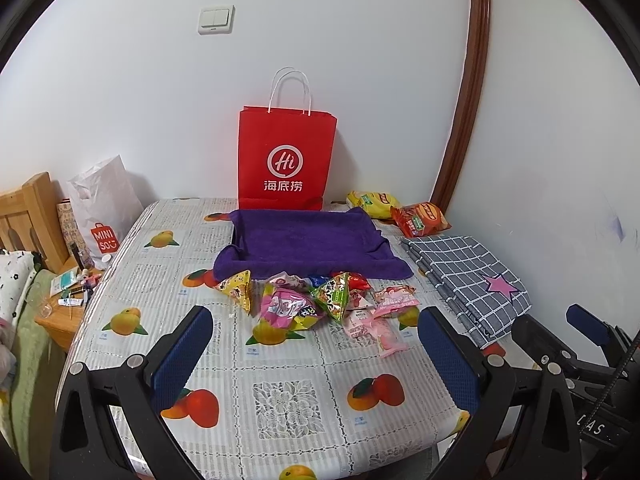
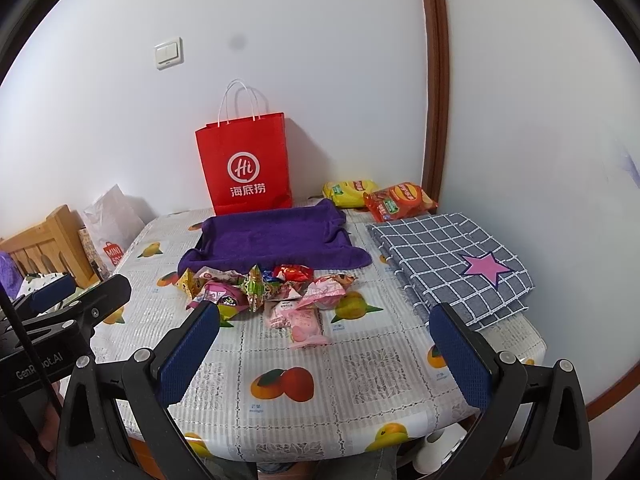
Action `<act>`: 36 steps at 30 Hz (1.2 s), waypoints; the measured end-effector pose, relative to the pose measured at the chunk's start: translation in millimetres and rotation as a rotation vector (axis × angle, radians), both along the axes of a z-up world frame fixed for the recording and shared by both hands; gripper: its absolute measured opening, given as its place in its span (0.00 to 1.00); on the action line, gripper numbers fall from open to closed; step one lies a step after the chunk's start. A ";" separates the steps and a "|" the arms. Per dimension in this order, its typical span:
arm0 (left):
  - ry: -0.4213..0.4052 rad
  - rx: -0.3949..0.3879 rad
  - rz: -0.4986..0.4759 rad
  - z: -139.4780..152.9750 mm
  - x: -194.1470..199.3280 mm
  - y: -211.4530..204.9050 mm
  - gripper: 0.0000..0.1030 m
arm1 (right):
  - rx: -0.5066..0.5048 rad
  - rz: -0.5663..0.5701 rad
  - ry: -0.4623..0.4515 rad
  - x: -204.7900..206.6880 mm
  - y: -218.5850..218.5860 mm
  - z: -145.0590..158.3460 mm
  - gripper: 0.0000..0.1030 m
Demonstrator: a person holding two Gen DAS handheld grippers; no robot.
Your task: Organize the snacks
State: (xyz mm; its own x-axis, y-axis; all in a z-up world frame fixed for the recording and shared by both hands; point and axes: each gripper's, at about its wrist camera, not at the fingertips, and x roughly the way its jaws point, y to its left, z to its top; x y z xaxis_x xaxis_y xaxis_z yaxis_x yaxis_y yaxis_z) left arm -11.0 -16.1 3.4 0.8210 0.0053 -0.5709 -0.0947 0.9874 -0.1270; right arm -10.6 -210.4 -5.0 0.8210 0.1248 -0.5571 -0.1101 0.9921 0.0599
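Observation:
A pile of small snack packets (image 1: 320, 304) (image 2: 272, 292), pink, green, yellow and red, lies mid-table in front of a purple towel-lined tray (image 1: 308, 244) (image 2: 272, 240). A yellow chip bag (image 1: 372, 202) (image 2: 350, 192) and an orange chip bag (image 1: 420, 218) (image 2: 400, 200) lie at the back right. My left gripper (image 1: 316, 340) is open and empty above the table's near part, short of the pile. My right gripper (image 2: 326, 336) is open and empty, also short of the pile. Each gripper shows at the edge of the other's view.
A red paper bag (image 1: 286, 160) (image 2: 248, 168) stands against the wall behind the tray. A folded grey checked cloth with a pink star (image 1: 468, 276) (image 2: 448, 264) lies at the right. A white MINISO bag (image 1: 104, 216) and a cluttered nightstand (image 1: 64, 304) are left of the table.

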 end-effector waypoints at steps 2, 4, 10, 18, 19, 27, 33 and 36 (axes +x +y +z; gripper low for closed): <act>-0.001 0.001 0.002 -0.1 0.2 0.1 1.00 | -0.002 0.001 -0.001 -0.6 0.9 0.2 1.00; -0.001 0.000 0.002 -0.2 0.3 0.7 1.00 | -0.004 0.004 -0.004 -1.1 2.4 0.3 1.00; 0.001 0.005 0.000 -2.9 1.9 2.2 1.00 | -0.004 0.012 -0.007 -0.8 5.8 -2.1 1.00; 0.028 -0.018 0.003 -23.1 10.8 8.6 1.00 | -0.008 0.031 0.038 15.0 13.4 -23.8 1.00; 0.037 -0.024 0.005 -27.9 13.2 10.5 1.00 | -0.010 0.030 0.052 19.1 14.4 -28.7 1.00; 0.149 -0.065 0.048 -77.5 36.6 38.9 1.00 | -0.024 -0.036 0.105 44.1 7.3 -62.9 1.00; 0.206 -0.104 0.085 -107.8 52.6 64.5 1.00 | 0.013 -0.059 0.187 70.8 -10.8 -96.4 1.00; 0.238 -0.114 0.098 -120.9 61.4 72.6 1.00 | 0.048 -0.054 0.238 85.5 -15.8 -116.5 1.00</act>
State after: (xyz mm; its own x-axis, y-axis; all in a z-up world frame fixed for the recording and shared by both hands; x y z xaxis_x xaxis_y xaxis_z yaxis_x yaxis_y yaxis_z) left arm 50.5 56.5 -117.5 0.6625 0.0027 -0.7490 -0.2293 0.9527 -0.1994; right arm 74.9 -226.2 -121.5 0.6733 0.1155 -0.7303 -0.0340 0.9915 0.1254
